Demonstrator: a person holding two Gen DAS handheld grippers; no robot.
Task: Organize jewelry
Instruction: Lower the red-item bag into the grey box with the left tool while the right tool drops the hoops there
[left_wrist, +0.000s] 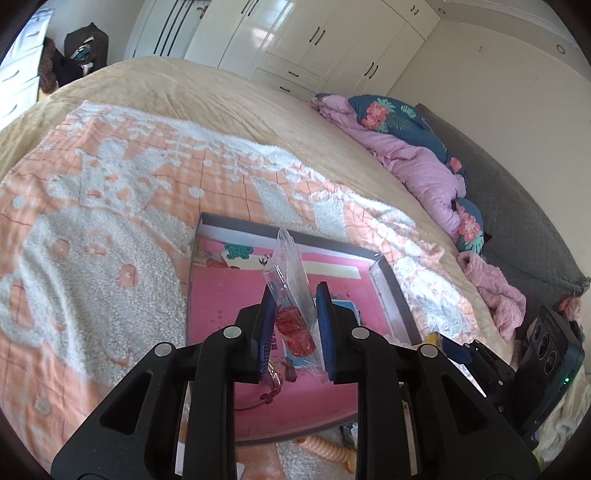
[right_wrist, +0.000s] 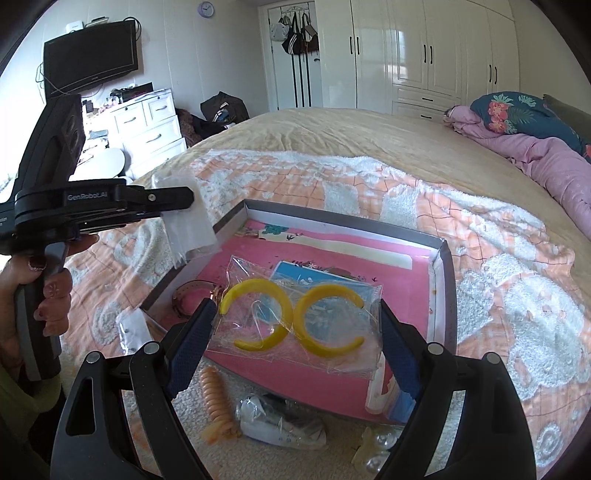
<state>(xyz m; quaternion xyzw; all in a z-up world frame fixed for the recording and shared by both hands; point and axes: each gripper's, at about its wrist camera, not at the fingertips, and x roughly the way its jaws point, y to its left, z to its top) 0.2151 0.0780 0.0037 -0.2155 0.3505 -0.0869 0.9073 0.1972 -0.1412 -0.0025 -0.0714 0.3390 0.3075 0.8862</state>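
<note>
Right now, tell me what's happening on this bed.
A person is sorting bagged jewelry into a shallow grey-walled box with a pink floor on the bed. The left gripper is shut on a small clear plastic bag of red jewelry, held above the box. The right gripper grips a wider clear bag holding two yellow crescent-shaped hoops, also over the box. A brown strap watch already lies inside, and a coiled peach hair tie sits outside its near wall.

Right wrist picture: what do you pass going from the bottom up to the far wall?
Orange coil → yellow hoops bag → pink tray → orange-and-white blanket → white wardrobe.
</note>
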